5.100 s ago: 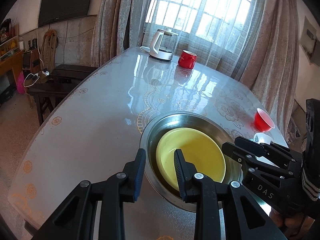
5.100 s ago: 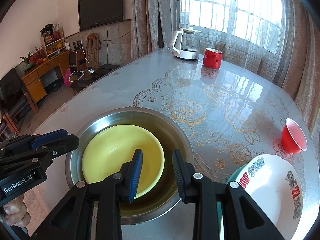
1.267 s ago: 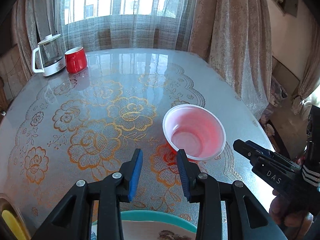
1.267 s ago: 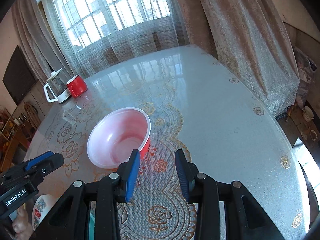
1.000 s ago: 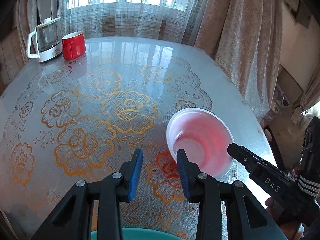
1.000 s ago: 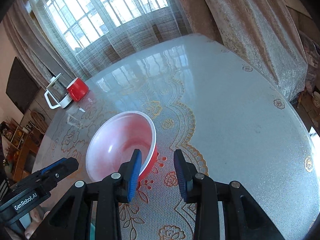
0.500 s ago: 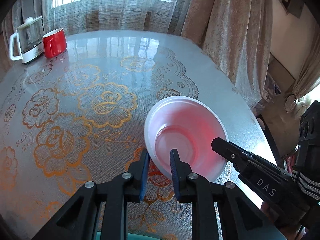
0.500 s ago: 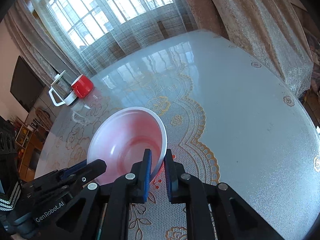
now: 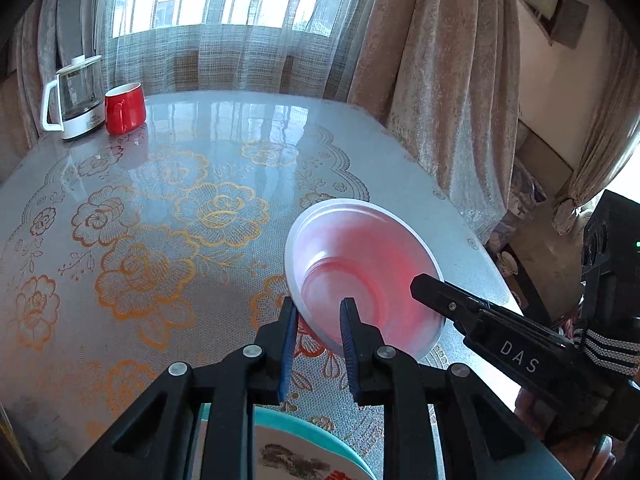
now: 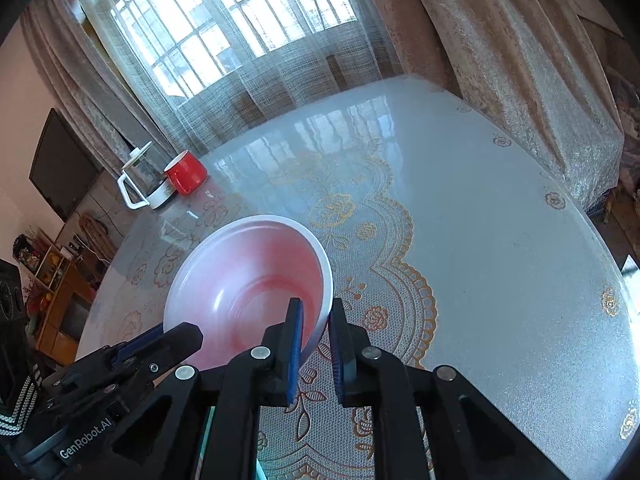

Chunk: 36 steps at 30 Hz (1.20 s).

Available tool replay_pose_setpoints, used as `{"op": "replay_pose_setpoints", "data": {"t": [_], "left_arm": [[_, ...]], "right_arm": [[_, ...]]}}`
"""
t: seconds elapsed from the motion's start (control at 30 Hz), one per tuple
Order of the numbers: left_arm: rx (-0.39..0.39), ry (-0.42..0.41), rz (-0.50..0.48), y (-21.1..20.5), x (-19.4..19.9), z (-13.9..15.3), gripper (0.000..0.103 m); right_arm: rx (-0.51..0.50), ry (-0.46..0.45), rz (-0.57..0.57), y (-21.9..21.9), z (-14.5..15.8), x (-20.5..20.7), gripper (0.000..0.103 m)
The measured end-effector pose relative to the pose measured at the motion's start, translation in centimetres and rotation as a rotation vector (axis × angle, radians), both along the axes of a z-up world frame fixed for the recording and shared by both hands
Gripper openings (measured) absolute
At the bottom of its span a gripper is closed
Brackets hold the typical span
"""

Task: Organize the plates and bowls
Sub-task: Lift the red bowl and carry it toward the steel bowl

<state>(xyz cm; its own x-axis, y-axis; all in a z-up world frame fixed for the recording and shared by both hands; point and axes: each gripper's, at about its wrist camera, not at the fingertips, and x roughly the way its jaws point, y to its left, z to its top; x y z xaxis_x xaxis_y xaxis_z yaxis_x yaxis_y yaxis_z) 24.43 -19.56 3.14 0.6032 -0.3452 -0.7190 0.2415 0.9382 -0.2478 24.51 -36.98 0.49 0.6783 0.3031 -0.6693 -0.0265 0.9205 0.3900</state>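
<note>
A: What's showing on the left gripper (image 9: 318,320)?
B: Black angular arms, silver screws, ribbed blue pads; white "GenRobot.AI" lettering.
A: And the right gripper (image 10: 316,330)?
B: It's looking the same, lettered "DAS", a black-and-white striped cuff (image 9: 608,350) showing at three o'clock.

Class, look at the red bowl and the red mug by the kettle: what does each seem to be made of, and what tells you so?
Red bowl: probably thin plastic, matte white inside; red glows through the wall, so it is translucent.
Red mug: likely glazed ceramic or enamel; opaque, thick-walled, with a pale rim. Which one cannot be told.
</note>
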Motion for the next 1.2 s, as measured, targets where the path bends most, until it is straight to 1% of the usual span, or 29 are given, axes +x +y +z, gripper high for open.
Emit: {"op": "replay_pose_setpoints", "data": {"t": [0.1,0.27,0.5,0.9,1.2], "left_arm": [[-0.004,-0.028,-0.007,0.3,-1.3,0.9,0.021],[-0.007,-0.07,-0.016,1.5,-3.4,1.9,0.021],[-0.013,-0.072,0.002,4.2,-6.4,1.8,0.021],[-0.041,-0.104,0.095,11.7,-11.7,2.3,0.023],[-0.06,-0.103,0.177,17.8,-14.9,2.0,0.023]], "right_arm": [[-0.018,-0.028,-0.004,0.5,0.9,-1.1,0.013],[0.001,-0.05,0.001,1.1,1.6,-3.2,0.013],[0.011,-0.054,0.032,3.6,1.7,-5.2,0.013],[0.006,-0.056,0.158,10.7,2.0,-7.1,0.013],[0.002,-0.05,0.264,16.9,2.0,-8.4,0.013]]}}
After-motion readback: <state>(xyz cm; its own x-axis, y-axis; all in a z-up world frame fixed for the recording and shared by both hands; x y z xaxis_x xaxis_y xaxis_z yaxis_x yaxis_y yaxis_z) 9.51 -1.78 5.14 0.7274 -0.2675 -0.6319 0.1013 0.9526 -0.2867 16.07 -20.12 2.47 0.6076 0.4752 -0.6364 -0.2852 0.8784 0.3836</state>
